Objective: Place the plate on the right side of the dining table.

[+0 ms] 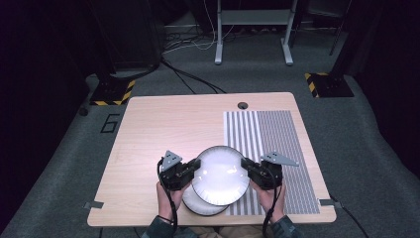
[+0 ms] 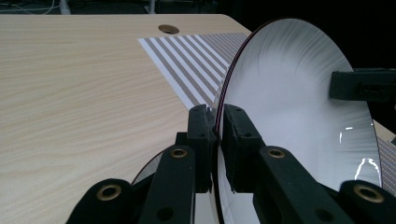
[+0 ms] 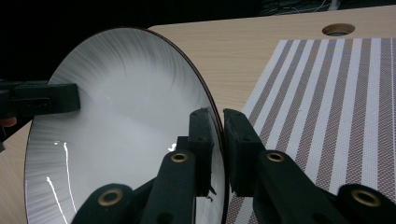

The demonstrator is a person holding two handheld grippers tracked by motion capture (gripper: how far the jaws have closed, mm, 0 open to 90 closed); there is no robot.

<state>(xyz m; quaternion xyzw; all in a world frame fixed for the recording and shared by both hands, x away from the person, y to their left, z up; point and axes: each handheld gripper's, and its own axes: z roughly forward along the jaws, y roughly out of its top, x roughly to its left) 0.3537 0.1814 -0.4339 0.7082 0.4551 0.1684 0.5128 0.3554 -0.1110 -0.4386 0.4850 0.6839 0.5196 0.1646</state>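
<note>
Black jaws of my left gripper (image 2: 216,116) rise closest to the lens in the left gripper view, pressed together on the dark rim of the white plate (image 2: 299,107), one jaw on its underside and one on its glossy face. Across that face, at the far rim, my right gripper shows as a dark block biting the opposite edge. From the right gripper view the same holds in mirror: my right gripper (image 3: 218,120) is clamped on the thin rim, with the plate (image 3: 121,112) spreading away to the left. Seen from the high view, I carry the plate (image 1: 220,174) between the left gripper (image 1: 190,171) and the right gripper (image 1: 247,168), my hands coming in from the near edge of the table (image 1: 158,129). It is lifted and tilted above a second plate (image 1: 198,206), which lies flat on the wood near the front edge and peeks out from under the raised one. To the right, the striped mat (image 1: 277,148) lies flat on the tabletop, and the held plate overlaps its left edge from above. A round cable hole (image 1: 242,105) sits in the wood at the far side.
</note>
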